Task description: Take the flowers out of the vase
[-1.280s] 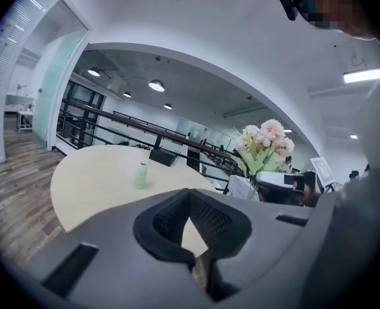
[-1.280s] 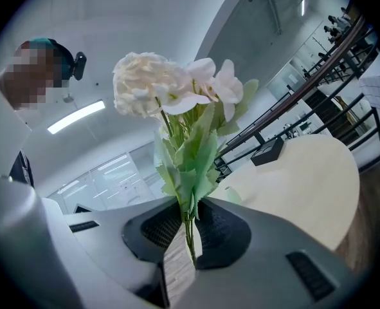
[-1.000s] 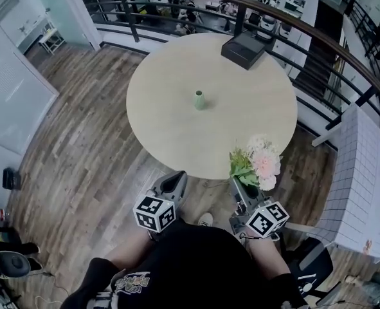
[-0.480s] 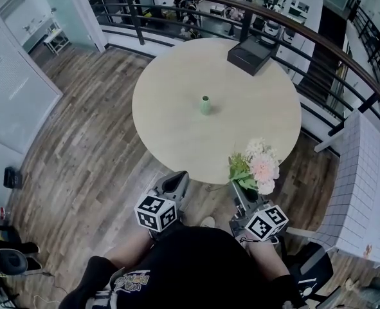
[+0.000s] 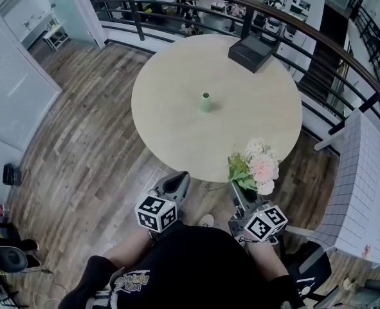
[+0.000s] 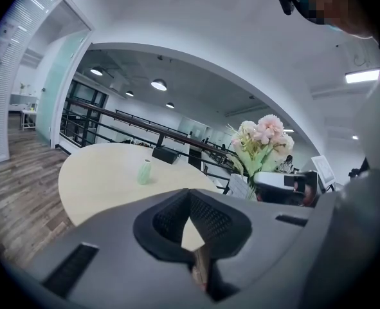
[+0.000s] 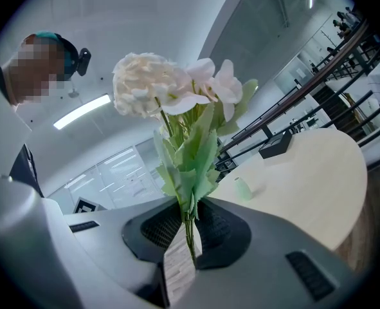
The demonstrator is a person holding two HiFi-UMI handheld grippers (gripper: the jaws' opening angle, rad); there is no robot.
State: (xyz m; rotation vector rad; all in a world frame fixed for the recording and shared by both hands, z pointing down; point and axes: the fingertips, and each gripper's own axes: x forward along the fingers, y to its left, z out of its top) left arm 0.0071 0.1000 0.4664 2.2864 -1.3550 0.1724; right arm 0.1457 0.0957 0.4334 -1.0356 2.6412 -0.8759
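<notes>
A small green vase (image 5: 206,102) stands empty near the middle of the round beige table (image 5: 170,127); it also shows as the vase (image 6: 144,171) and the vase (image 7: 242,188). The bunch of pink and white flowers (image 5: 257,165) with green leaves is off the table's near edge, its stems pinched in my right gripper (image 5: 243,192). In the right gripper view the flowers (image 7: 177,95) rise upright from the right gripper (image 7: 188,237). My left gripper (image 5: 171,184) is shut and empty, held low beside the right one; the left gripper (image 6: 191,227) shows its jaws closed together.
A black box (image 5: 253,49) sits at the table's far edge. A curved dark railing (image 5: 305,28) runs behind the table. A white gridded table (image 5: 360,185) stands at the right. Wooden floor (image 5: 80,147) lies to the left.
The view has shifted slightly; both grippers and the flowers keep nearly the same place near the table's front edge.
</notes>
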